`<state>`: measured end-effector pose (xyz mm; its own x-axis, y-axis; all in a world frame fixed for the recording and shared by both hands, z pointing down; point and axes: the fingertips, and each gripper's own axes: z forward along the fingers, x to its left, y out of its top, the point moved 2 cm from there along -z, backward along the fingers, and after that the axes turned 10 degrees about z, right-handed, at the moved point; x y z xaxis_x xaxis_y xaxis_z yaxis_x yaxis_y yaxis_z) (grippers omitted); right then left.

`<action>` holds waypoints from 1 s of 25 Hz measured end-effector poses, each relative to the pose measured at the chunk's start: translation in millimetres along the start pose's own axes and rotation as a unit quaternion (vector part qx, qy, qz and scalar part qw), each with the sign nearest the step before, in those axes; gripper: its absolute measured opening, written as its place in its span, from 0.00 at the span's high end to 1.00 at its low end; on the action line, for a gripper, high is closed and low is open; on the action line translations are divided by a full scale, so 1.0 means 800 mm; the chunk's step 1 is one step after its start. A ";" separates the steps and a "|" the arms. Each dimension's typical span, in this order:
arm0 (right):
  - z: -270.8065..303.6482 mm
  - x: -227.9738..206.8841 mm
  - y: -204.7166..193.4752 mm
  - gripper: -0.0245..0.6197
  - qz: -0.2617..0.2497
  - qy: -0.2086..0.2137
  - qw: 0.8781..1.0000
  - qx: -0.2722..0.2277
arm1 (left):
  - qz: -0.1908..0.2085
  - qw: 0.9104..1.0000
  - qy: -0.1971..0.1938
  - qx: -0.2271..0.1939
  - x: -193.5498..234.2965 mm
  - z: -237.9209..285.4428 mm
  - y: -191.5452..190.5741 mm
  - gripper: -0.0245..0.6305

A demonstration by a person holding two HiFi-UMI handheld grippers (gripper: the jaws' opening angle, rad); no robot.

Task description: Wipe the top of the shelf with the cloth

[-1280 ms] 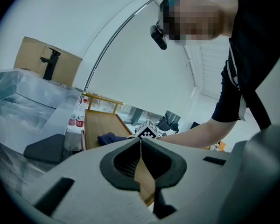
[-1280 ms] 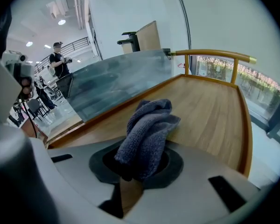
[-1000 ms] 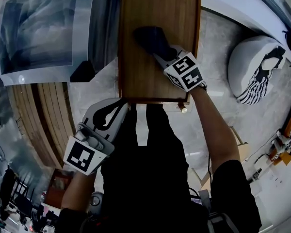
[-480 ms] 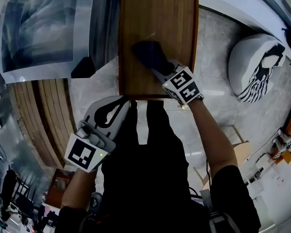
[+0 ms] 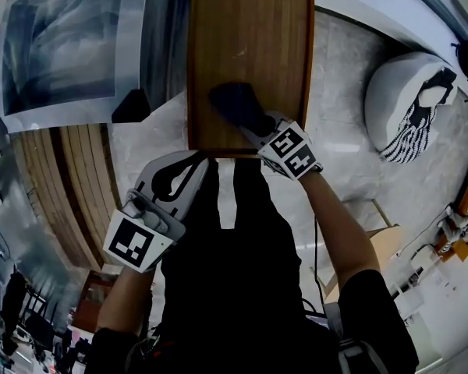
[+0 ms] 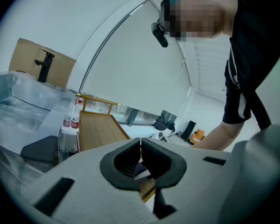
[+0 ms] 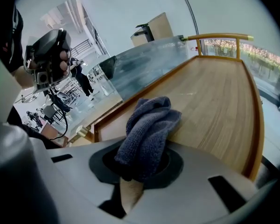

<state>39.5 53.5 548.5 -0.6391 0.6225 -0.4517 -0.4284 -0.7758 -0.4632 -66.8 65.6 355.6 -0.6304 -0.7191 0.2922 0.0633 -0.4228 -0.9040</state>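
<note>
The wooden shelf top (image 5: 249, 45) runs away from me in the head view, with a raised rim. A dark blue-grey cloth (image 5: 235, 104) lies pressed on its near end, and my right gripper (image 5: 249, 125) is shut on it. In the right gripper view the cloth (image 7: 147, 132) bunches up out of the jaws and touches the shelf top (image 7: 214, 106). My left gripper (image 5: 189, 170) hangs below the shelf's near left corner, off the wood, jaws shut with nothing between them. Its own view shows the left gripper (image 6: 140, 148) closed and the shelf top (image 6: 97, 130) beyond.
A plastic-wrapped bulky item (image 5: 70, 45) stands left of the shelf, with a dark block (image 5: 131, 107) at its foot. Two water bottles (image 6: 69, 122) sit by the shelf's far left. A white beanbag (image 5: 409, 104) lies on the pale floor at right. Wooden slats (image 5: 70, 185) lie at left.
My right gripper has dragged the cloth toward the near edge of the shelf. The left gripper has stayed where it was.
</note>
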 end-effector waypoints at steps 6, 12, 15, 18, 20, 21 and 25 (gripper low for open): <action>-0.002 0.016 -0.018 0.87 -0.007 0.019 1.000 0.018 | -0.002 1.000 0.000 -0.001 0.002 0.010 0.002 0.92; -0.011 0.020 -0.025 0.87 -0.006 0.053 0.998 0.033 | 0.000 1.000 0.000 -0.003 0.004 0.023 0.007 0.92; -0.025 -0.002 -0.002 0.87 -0.003 0.048 0.999 0.012 | 0.002 1.000 0.001 0.002 0.012 0.037 0.010 0.92; -0.038 -0.032 0.024 0.87 -0.007 0.037 0.999 -0.005 | 0.002 1.000 0.010 0.001 0.025 0.051 0.014 0.92; -0.045 -0.054 0.042 0.87 -0.015 0.029 0.999 -0.015 | 0.003 1.000 0.016 0.001 0.035 0.061 0.019 0.92; -0.049 -0.065 0.052 0.87 -0.019 0.024 0.999 -0.019 | 0.004 1.000 0.020 0.000 0.040 0.066 0.023 0.92; -0.058 -0.109 0.093 0.87 -0.036 -0.001 0.999 -0.035 | 0.009 0.999 0.034 -0.005 0.061 0.085 0.040 0.92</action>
<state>93.3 -53.9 517.8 -0.6095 0.6763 -0.4138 -0.4273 -0.7198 -0.5471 -43.1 -20.9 361.9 -0.6804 -0.6876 0.2535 0.0687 -0.4042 -0.9121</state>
